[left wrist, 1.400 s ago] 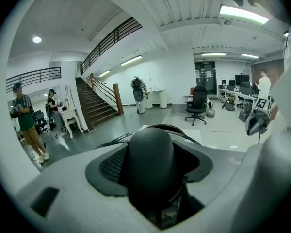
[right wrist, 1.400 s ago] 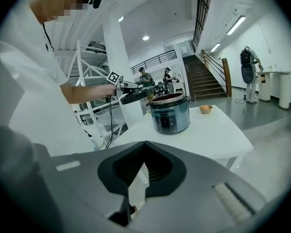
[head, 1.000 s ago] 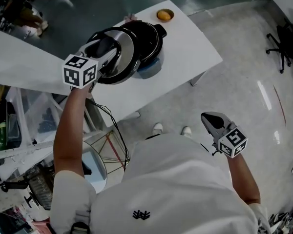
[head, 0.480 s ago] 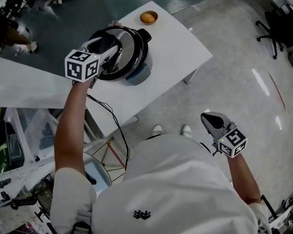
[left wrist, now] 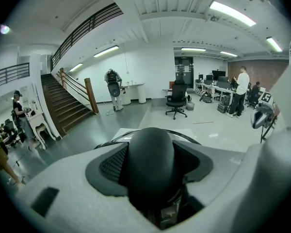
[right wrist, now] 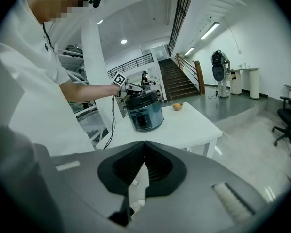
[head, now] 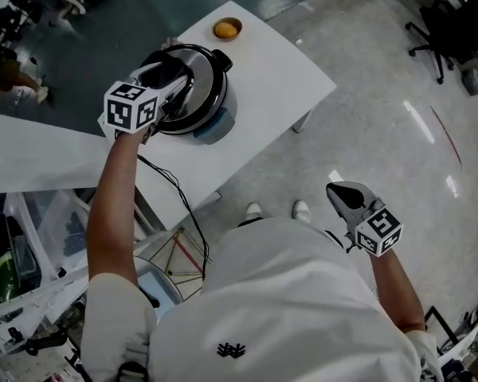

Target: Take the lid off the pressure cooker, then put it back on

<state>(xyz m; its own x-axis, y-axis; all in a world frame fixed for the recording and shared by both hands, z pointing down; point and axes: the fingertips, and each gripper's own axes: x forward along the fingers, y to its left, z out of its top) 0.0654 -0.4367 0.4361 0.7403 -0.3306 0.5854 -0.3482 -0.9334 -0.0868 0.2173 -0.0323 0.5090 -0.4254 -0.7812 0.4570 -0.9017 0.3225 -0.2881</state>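
Observation:
The pressure cooker (head: 217,122), blue-sided with a black rim, stands on the white table (head: 279,62); in the right gripper view the pressure cooker (right wrist: 144,113) is far off. Its shiny steel lid (head: 205,76) lies over the pot's mouth. My left gripper (head: 174,76) reaches over the lid from the left. In the left gripper view the left gripper (left wrist: 153,147) is shut on the lid's black knob (left wrist: 150,171), which fills the space between the pads. My right gripper (head: 344,195) hangs low beside my body, far from the table. The right gripper (right wrist: 144,155) is shut and holds nothing.
A small bowl with an orange thing (head: 227,29) sits at the table's far corner. A black cord (head: 175,189) runs off the table's near edge. Clutter and frames stand at the left (head: 16,237); office chairs (head: 442,30) are on the floor far right.
My left gripper has carried the lid from beside the open pot to over it and down. The pot's dark inside no longer shows. The right gripper has barely moved.

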